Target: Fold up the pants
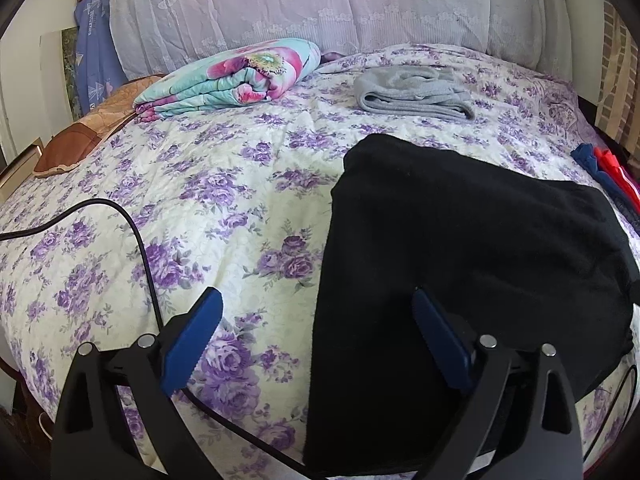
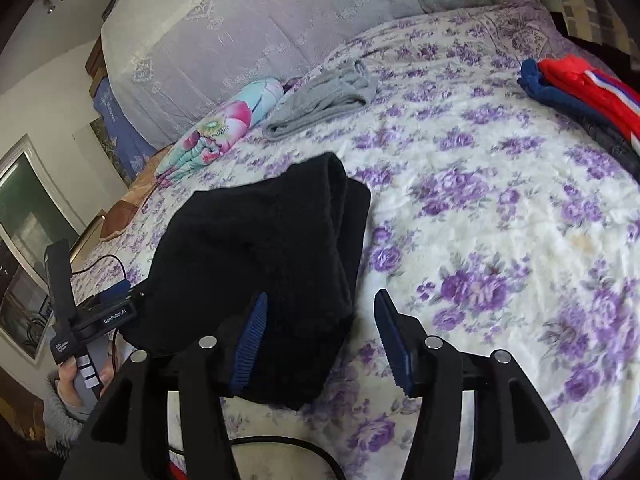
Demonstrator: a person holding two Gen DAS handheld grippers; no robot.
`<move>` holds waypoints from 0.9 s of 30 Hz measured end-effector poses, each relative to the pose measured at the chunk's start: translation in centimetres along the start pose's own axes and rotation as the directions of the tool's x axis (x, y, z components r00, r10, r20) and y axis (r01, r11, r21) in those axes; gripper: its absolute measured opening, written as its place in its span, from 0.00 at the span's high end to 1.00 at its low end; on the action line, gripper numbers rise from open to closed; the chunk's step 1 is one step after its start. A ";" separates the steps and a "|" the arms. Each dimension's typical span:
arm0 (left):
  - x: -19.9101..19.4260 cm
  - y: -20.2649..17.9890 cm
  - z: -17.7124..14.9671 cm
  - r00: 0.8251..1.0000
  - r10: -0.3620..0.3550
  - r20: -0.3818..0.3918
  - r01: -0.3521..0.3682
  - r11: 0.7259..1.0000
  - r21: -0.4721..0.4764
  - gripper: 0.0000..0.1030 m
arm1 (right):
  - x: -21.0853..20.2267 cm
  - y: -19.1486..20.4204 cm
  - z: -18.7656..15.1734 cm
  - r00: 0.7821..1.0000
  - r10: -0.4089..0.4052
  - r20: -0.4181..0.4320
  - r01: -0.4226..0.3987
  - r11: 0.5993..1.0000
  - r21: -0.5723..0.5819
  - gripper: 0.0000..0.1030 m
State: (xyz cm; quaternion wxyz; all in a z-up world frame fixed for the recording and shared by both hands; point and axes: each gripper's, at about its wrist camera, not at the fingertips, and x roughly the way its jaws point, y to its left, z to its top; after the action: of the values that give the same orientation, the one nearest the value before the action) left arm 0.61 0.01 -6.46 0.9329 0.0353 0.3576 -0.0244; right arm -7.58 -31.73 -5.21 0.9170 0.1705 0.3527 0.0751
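Folded black pants (image 1: 460, 264) on a flowered bedspread (image 1: 192, 208), both claws spread apart and holding nothing.

The left gripper (image 1: 316, 304) straddles the pants' near left edge, its right finger over the black cloth. The right gripper (image 2: 320, 304) straddles the pants' near right edge. Beyond both claws lie folded grey pants (image 1: 412, 92) and a floral quilt (image 1: 232, 76); a black cable (image 1: 132, 232) trails left.

At about eight o'clock in the right wrist view, the left gripper (image 2: 114, 298) carries the white wording "GenRobot.AI" on the black side of its body, while a small white label lower on its handle is too small to read.
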 end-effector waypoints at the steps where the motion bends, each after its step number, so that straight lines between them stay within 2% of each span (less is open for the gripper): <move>1: -0.3 0.2 0.2 1.000 0.008 0.010 -0.008 1.000 -0.004 0.09 | -0.9 0.2 0.3 0.999 -0.025 0.036 0.025 1.000 -0.016 0.46; 4: -1.7 0.8 1.3 0.999 0.017 0.051 -0.016 1.000 -0.014 0.09 | -2.9 1.6 1.7 0.989 -0.018 0.148 0.032 0.995 -0.094 0.47; 6: -2.7 0.7 2.1 0.997 0.012 0.081 -0.011 1.000 -0.012 0.09 | -3.3 3.1 2.5 0.984 0.028 0.176 -0.002 0.989 -0.146 0.48; 9: -3.6 -0.4 3.1 0.994 -0.004 0.112 0.002 1.000 0.017 0.09 | -1.8 5.7 3.0 0.986 0.083 0.146 -0.048 0.973 -0.227 0.48; 11: -3.1 -1.3 3.0 0.995 -0.008 0.102 0.005 0.999 0.034 0.09 | -0.1 6.7 3.0 0.990 0.096 0.101 -0.069 0.969 -0.238 0.48; 15: 0.6 -3.1 1.3 1.000 -0.010 -0.001 0.010 0.998 0.068 0.09 | 4.9 6.1 1.2 0.997 0.049 -0.052 -0.058 0.978 -0.199 0.48; 17: 2.3 -3.1 0.2 1.000 -0.008 -0.025 0.009 0.999 0.052 0.08 | 5.2 5.6 1.0 0.997 0.066 -0.044 -0.073 0.979 -0.190 0.48; 20: 2.1 -2.7 0.5 0.999 -0.027 -0.030 0.028 0.999 0.037 0.08 | 4.8 5.2 1.5 0.993 0.096 -0.062 -0.104 0.983 -0.153 0.48; 23: 1.8 -2.7 0.5 0.999 -0.018 -0.027 0.019 0.999 0.044 0.08 | 3.7 4.9 1.7 0.990 0.137 -0.038 -0.140 0.985 -0.102 0.46; 25: 1.4 -2.8 0.8 1.000 -0.005 -0.016 0.006 0.998 0.062 0.08 | 2.6 4.9 1.9 0.989 0.144 -0.011 -0.145 0.985 -0.097 0.35; 27: 0.9 -2.8 1.1 1.000 -0.003 -0.006 0.003 0.997 0.071 0.08 | 1.6 4.6 2.3 0.993 0.113 0.027 -0.109 0.988 -0.108 0.30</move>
State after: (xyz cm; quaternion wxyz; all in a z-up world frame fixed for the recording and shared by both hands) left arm 1.82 -2.89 -6.34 0.9299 0.0678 0.3594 -0.0383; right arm -4.89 -27.63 -2.89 0.9249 0.1421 0.3229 0.1417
